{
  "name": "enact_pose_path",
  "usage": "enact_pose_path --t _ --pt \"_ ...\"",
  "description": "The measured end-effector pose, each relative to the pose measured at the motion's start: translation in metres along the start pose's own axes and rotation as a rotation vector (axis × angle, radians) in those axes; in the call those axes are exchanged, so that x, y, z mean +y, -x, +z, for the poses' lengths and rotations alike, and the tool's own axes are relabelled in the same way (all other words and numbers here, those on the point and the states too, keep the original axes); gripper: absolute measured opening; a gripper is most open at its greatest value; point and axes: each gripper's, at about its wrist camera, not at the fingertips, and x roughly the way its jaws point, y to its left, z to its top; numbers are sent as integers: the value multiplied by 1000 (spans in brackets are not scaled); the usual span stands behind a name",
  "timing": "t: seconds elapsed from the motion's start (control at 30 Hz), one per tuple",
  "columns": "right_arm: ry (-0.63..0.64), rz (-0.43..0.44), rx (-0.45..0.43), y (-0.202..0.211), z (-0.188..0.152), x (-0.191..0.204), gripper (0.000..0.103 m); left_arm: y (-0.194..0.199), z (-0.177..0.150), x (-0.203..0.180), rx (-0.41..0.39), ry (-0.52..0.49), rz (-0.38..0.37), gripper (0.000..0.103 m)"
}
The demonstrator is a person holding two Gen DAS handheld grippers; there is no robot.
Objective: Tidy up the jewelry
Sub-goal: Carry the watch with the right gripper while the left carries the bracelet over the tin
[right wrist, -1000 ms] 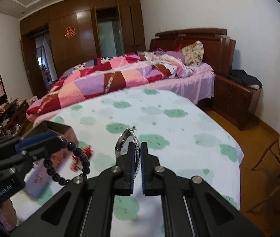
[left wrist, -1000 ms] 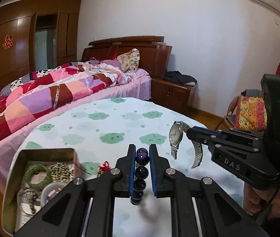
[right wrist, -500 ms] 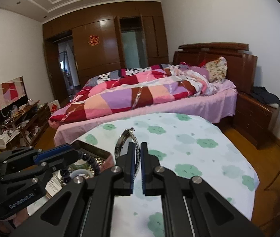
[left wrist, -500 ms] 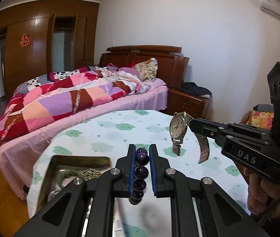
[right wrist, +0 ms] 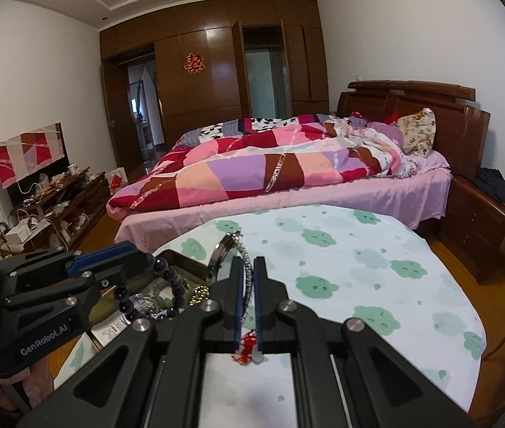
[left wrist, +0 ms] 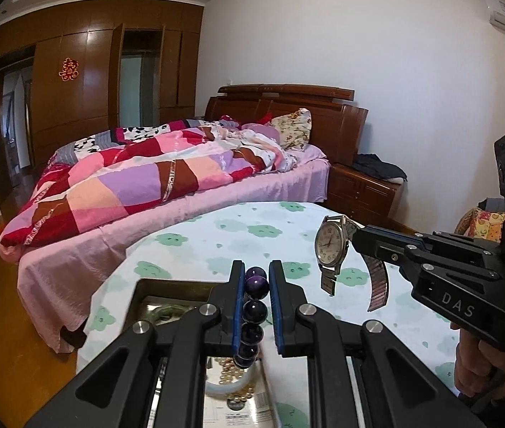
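— So, what does the left gripper (left wrist: 256,287) have?

— A bracelet of dark purple beads (left wrist: 253,308). Its jaws are drawn in narrow, and the blue pads clamp the string between them. The top bead stands above the fingertips; the rest hang down in a line between the fingers. From the right wrist view the same bracelet shows as a loop dangling off that gripper, over the tin.

— And the right gripper (right wrist: 249,267)?

— Closed tight on a wristwatch (left wrist: 331,244). The pads pinch the metal band just behind the case. The white dial faces the left camera, and the two ends of the stretch band hang free below, clear of the table.

— Where is the tin?

— The open metal tin (left wrist: 167,285) sits at the table's near left edge, partly under the left gripper. Inside I can see a pale bangle (left wrist: 224,390), a pile of small gold-coloured beads (right wrist: 199,292) and something green, perhaps a jade ring; the fingers hide too much to be sure.

— Anything else on the table (right wrist: 377,285)?

— A small red knotted charm (right wrist: 247,347) lies on the cloud-print cloth, right below the right gripper's fingers. A hand (left wrist: 473,367) shows at the right gripper's handle.
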Motion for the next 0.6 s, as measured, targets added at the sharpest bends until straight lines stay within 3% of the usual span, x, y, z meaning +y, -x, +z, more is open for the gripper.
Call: enact_pose_path --t 0.6 --pt "66 99 91 -27 -12 45 7 -1 -17 55 53 77 118 13"
